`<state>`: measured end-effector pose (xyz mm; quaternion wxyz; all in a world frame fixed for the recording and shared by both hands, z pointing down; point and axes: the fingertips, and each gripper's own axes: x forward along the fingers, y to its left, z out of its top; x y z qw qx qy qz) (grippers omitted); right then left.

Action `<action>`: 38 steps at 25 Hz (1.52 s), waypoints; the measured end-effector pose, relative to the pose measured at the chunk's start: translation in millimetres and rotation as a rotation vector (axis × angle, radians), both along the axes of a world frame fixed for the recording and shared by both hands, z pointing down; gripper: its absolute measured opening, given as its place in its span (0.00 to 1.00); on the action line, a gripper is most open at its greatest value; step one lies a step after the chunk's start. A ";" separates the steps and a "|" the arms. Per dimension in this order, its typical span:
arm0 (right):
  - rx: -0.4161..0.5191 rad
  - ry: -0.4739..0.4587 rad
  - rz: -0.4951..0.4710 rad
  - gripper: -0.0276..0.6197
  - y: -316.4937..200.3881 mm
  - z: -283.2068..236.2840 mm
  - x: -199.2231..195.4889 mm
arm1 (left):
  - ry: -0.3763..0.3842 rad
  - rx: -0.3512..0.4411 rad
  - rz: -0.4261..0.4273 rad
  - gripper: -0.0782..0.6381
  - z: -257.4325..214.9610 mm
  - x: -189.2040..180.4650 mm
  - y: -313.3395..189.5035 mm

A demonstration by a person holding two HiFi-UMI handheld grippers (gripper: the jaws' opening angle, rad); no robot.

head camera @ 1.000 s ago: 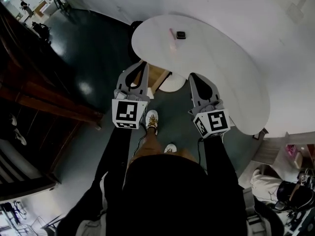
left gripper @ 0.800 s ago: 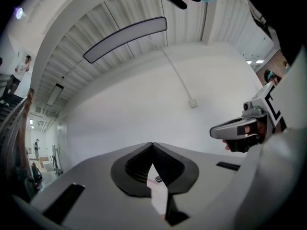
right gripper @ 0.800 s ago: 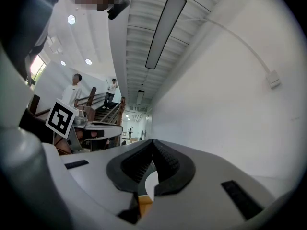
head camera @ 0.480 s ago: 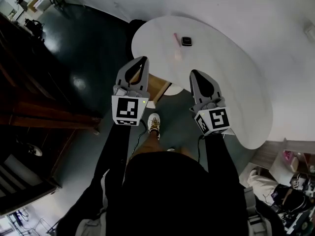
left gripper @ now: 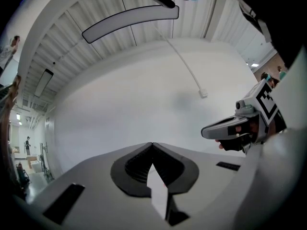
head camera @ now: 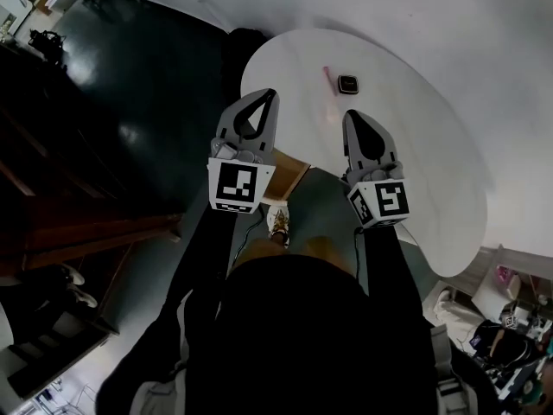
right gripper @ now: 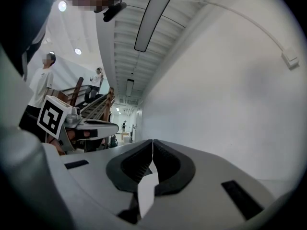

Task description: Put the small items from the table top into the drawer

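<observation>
On the white rounded table (head camera: 432, 145) lie a pink pen-like stick (head camera: 329, 78) and a small black square item (head camera: 347, 83), near the far side. My left gripper (head camera: 268, 95) is shut and empty, held above the table's near-left edge. My right gripper (head camera: 352, 115) is shut and empty too, over the table just short of the two items. A wooden drawer (head camera: 289, 175) juts out under the table edge beside the left gripper. In both gripper views the jaws (left gripper: 152, 144) (right gripper: 152, 141) meet tip to tip and point at a bare white wall.
Dark glossy floor (head camera: 155, 102) spreads left of the table, with dark wooden stairs (head camera: 69, 232) beyond. A white wall runs behind the table. Bags and clutter (head camera: 510, 318) sit at the lower right. People stand far off in the right gripper view.
Both grippers have moved forward and up toward the table; the left one now overlaps the table edge. The table and its items have shifted right in the head view.
</observation>
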<state>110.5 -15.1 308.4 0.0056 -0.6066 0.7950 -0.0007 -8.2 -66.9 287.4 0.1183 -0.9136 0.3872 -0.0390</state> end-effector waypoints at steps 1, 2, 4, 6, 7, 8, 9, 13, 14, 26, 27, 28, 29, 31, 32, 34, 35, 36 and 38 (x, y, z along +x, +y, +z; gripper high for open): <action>0.000 0.002 0.007 0.09 -6.8 -0.9 -1.7 | 0.002 -0.004 0.005 0.13 0.5 -1.6 -7.2; -0.001 0.004 0.014 0.09 -12.8 -1.1 -2.5 | 0.004 -0.009 0.011 0.13 1.4 -2.7 -14.2; -0.005 0.011 0.031 0.09 -23.3 1.7 -0.6 | 0.003 -0.018 0.024 0.13 5.3 -2.1 -27.7; -0.010 0.022 0.042 0.09 -31.4 7.9 2.6 | 0.000 -0.027 0.034 0.13 11.9 0.3 -39.1; -0.014 0.027 0.043 0.09 -34.1 11.9 4.2 | -0.001 -0.033 0.038 0.13 15.6 1.8 -43.4; -0.020 0.028 0.046 0.09 -36.0 16.0 6.2 | -0.003 -0.039 0.043 0.13 19.2 3.8 -46.8; -0.030 0.023 0.053 0.09 -37.3 20.3 8.9 | -0.004 -0.046 0.047 0.13 22.8 6.2 -49.4; -0.070 -0.005 0.086 0.09 -42.8 35.9 21.8 | -0.012 -0.072 0.062 0.13 35.7 17.2 -57.7; -0.083 0.000 0.091 0.09 -44.7 40.1 24.8 | -0.015 -0.078 0.065 0.13 38.4 19.6 -59.4; -0.651 0.069 0.109 0.38 -80.9 243.3 57.5 | -0.050 -0.151 0.069 0.13 71.5 38.4 -68.7; -0.699 0.071 0.109 0.39 -81.7 262.7 59.8 | -0.056 -0.153 0.066 0.13 74.8 39.2 -69.1; -0.745 0.070 0.110 0.40 -81.8 280.8 61.8 | -0.062 -0.156 0.061 0.13 78.1 39.4 -68.9; -0.787 0.067 0.110 0.42 -81.5 296.8 63.3 | -0.067 -0.160 0.055 0.13 81.1 38.9 -68.5; -0.850 0.062 0.106 0.44 -81.4 320.0 64.7 | -0.077 -0.168 0.041 0.13 85.4 36.3 -68.2; -0.863 0.064 0.104 0.44 -82.4 325.9 65.1 | -0.080 -0.171 0.036 0.13 86.8 34.4 -68.3; -0.856 0.089 0.104 0.45 -86.7 328.2 66.0 | -0.084 -0.177 0.026 0.13 89.2 29.9 -69.5; -0.844 0.113 0.098 0.43 -88.6 327.0 65.9 | -0.086 -0.180 0.019 0.13 90.6 27.6 -70.4; -0.832 0.139 0.088 0.33 -89.7 325.5 65.4 | -0.087 -0.183 0.012 0.13 92.1 25.6 -71.1; -0.806 0.182 0.069 0.21 -89.0 322.4 64.5 | -0.089 -0.187 0.000 0.13 94.4 22.7 -71.6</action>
